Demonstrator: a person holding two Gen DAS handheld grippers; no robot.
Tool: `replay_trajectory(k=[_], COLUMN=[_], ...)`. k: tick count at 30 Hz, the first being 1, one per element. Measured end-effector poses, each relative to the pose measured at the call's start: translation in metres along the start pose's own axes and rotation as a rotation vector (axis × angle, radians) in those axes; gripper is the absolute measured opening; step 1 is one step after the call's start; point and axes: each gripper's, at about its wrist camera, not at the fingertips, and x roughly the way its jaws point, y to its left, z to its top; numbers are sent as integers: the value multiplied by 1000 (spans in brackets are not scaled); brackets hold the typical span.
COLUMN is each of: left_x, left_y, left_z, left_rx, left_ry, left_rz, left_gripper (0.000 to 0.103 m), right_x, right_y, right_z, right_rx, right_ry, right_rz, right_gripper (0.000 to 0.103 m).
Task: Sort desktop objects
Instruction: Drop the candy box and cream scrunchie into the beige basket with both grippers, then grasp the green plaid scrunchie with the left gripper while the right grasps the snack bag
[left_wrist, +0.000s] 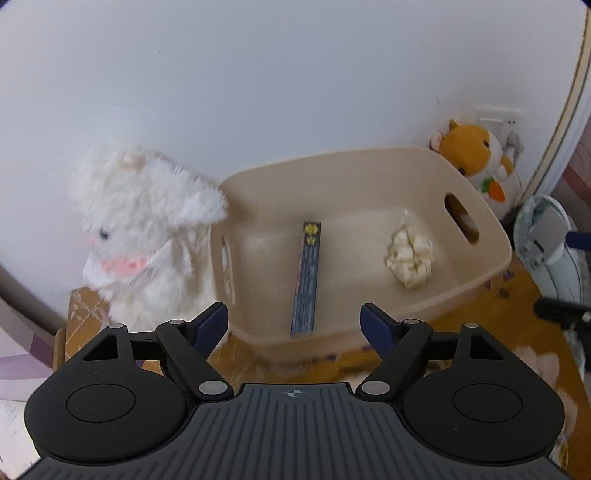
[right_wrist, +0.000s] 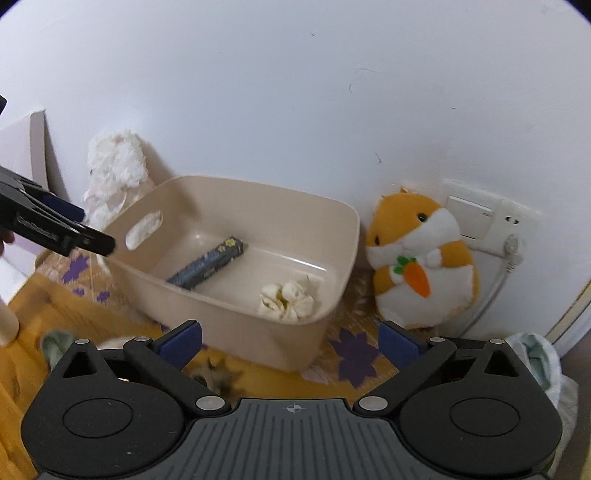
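Note:
A beige plastic bin (left_wrist: 480, 254) (right_wrist: 240, 321) with handle slots stands by the wall. In it lie a long dark box with yellow stars (left_wrist: 307, 280) (right_wrist: 208, 264) and a cream scrunchie (left_wrist: 409, 254) (right_wrist: 286, 300). My left gripper (left_wrist: 294, 313) hangs in front of the bin's near wall, jaws wide and nothing between them; the right wrist view shows it at far left (right_wrist: 77, 236). My right gripper (right_wrist: 291, 331) is open and empty before the bin's near corner.
A fluffy white plush (left_wrist: 147, 229) (right_wrist: 114, 173) sits left of the bin, an orange hamster plush (left_wrist: 476, 162) (right_wrist: 421, 254) right of it, by a wall socket (right_wrist: 491, 218). A yellow cloth with purple flowers (right_wrist: 354, 354) covers the table. A pale bundle (right_wrist: 543, 365) lies at the right.

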Motion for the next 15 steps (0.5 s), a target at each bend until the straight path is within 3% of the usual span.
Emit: replay_trajectory(k=[4,15], left_x=[-8,-15], left_y=[3,2], left_z=[-27,-95], left_rx=[38,271], left_ry=[32,87], left_rz=[-4,31], left_gripper=[81,81], right_x=[-18,-63], right_y=[-1,-1], right_z=[-21,-73], right_rx=[-19,-74], right_ry=[10,74], right_rz=[5,50], right_gripper=[103,103])
